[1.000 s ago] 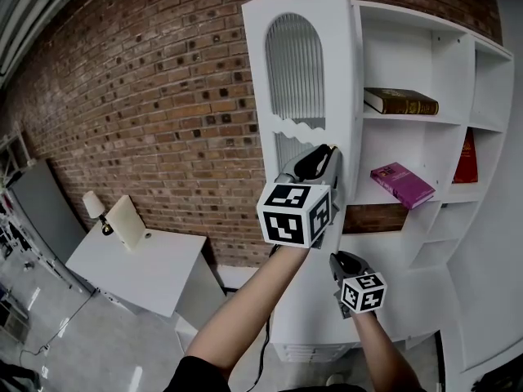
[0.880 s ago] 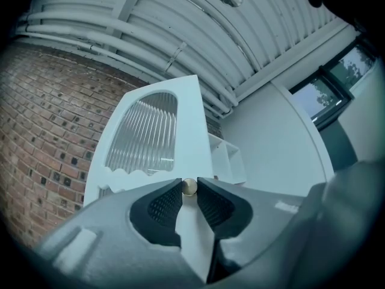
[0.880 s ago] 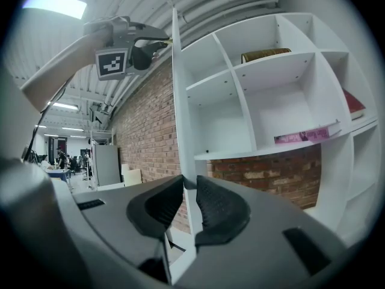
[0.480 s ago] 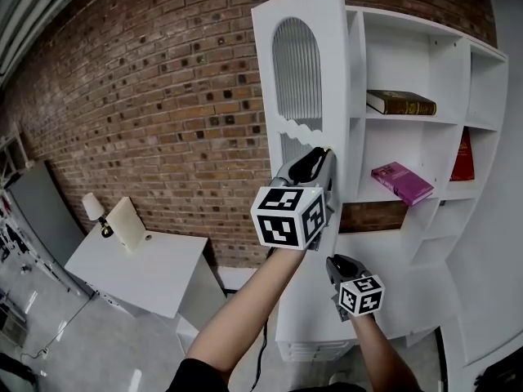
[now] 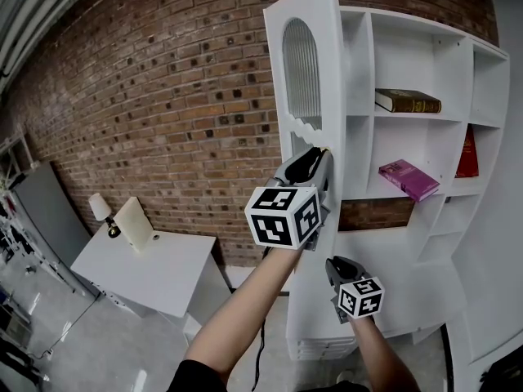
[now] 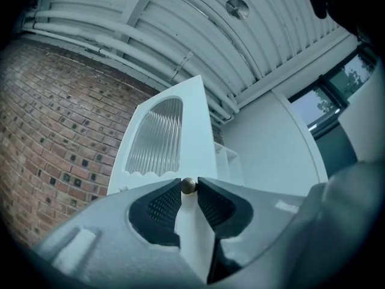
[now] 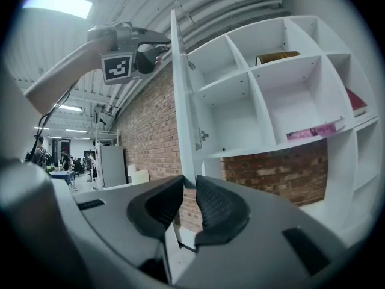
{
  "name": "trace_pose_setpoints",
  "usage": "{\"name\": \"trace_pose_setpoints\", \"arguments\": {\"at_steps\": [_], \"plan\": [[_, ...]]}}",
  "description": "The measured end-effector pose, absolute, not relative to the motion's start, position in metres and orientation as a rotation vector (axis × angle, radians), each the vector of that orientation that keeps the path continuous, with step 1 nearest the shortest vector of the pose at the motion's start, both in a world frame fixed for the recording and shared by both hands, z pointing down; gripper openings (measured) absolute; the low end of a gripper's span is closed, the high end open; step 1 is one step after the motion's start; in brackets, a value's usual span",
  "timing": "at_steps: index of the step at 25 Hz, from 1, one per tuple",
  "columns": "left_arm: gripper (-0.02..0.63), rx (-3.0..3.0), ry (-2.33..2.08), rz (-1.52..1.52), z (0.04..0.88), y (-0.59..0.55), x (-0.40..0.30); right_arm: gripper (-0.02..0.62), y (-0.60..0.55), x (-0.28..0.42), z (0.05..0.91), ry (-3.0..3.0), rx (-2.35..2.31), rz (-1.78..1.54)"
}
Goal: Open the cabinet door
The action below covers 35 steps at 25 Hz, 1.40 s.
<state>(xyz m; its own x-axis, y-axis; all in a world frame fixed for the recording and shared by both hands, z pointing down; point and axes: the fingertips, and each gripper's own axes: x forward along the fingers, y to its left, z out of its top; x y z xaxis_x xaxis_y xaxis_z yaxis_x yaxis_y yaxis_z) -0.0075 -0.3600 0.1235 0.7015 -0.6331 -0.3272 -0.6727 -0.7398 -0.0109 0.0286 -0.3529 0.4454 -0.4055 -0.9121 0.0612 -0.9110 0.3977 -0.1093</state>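
Observation:
The white cabinet door (image 5: 304, 80), with an arched ribbed pane, stands swung out from the shelf unit (image 5: 359, 137). My left gripper (image 5: 324, 155) is raised at the door's free edge. In the left gripper view its tips (image 6: 188, 188) hold the small brass knob (image 6: 188, 186), touching it on both sides while the jaws are opening slightly. My right gripper (image 5: 337, 265) is lower down, at the same edge. In the right gripper view the door (image 7: 180, 101) shows edge-on, and its edge runs down between the nearly closed pads (image 7: 187, 188).
The open shelves hold a brown book (image 5: 407, 100), a purple book (image 5: 409, 178) and a red book (image 5: 467, 153). A brick wall (image 5: 163, 96) is behind. A white desk (image 5: 147, 272) with a lamp (image 5: 102, 211) stands at lower left.
The door has swung further out and its face now looks narrower. Both grippers moved with it, keeping their places on the knob and the edge.

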Motion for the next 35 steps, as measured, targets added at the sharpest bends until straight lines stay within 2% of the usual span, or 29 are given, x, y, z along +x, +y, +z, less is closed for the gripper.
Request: {"name": "trace_pose_setpoints", "arguments": {"at_steps": [35], "plan": [[0.089, -2.698, 1.12, 0.544, 0.121, -0.358, -0.115, 0.064, -0.346, -0.086, 0.443, 2.753, -1.541, -0.121]]}}
